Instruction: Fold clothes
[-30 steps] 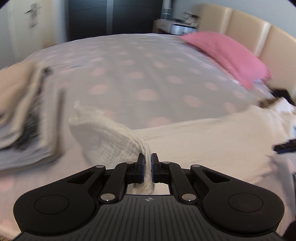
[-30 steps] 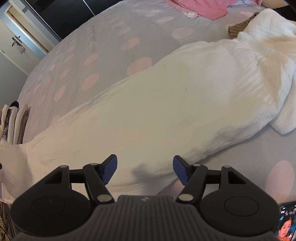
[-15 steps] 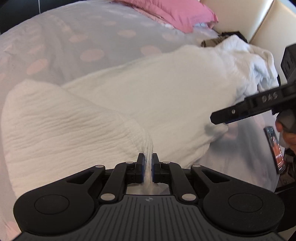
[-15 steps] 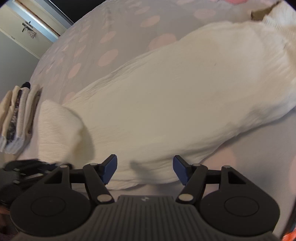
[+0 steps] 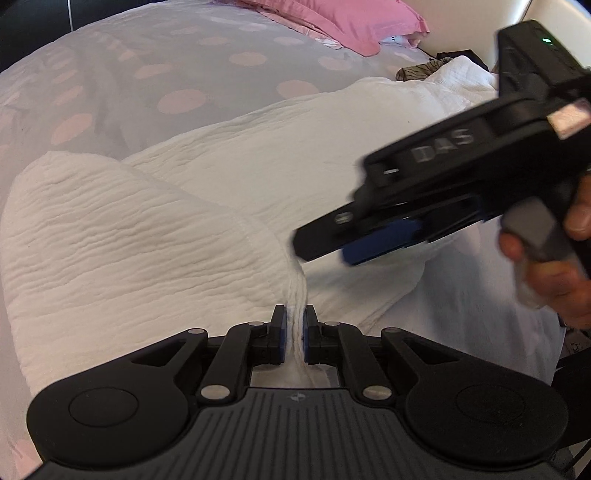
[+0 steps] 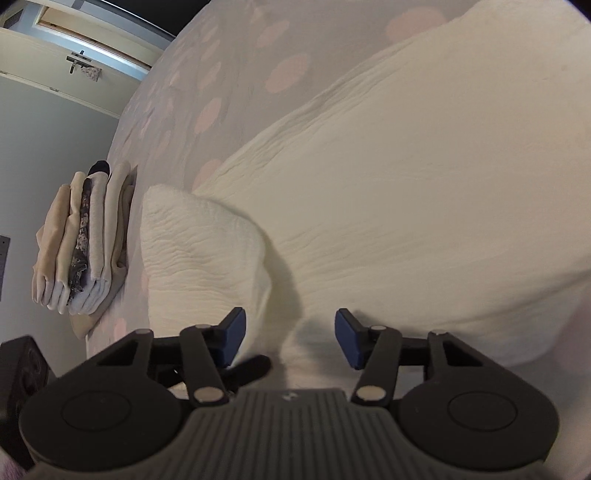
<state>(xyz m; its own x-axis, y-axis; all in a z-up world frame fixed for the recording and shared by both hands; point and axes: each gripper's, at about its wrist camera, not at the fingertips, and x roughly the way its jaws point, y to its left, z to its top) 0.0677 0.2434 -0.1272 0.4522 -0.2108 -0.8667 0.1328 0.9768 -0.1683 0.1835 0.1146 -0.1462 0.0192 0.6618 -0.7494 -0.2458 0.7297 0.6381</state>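
Spread widest: a grey bedspread (image 5: 155, 70) with pale pink dots, smooth and slightly rumpled. Lying across it, a long white garment (image 5: 332, 155) of crinkled, gauzy weave, its near-left end folded over into a rounded flap (image 5: 122, 236). Seen only from the left wrist: a pink pillow (image 5: 332, 18) at the far end beside a cream padded headboard, and a hand (image 5: 554, 266) wrapped round the right gripper (image 5: 373, 240), black with blue pads. Seen only from the right wrist: a neat pile of folded clothes (image 6: 85, 236), beige and floral, near the bed's left edge, and a pale door (image 6: 74, 48) beyond. Pinched shut on a gathered edge of the garment: the left gripper (image 5: 294, 328). Spread wide and holding nothing, just above the cloth: the right gripper (image 6: 290, 332).
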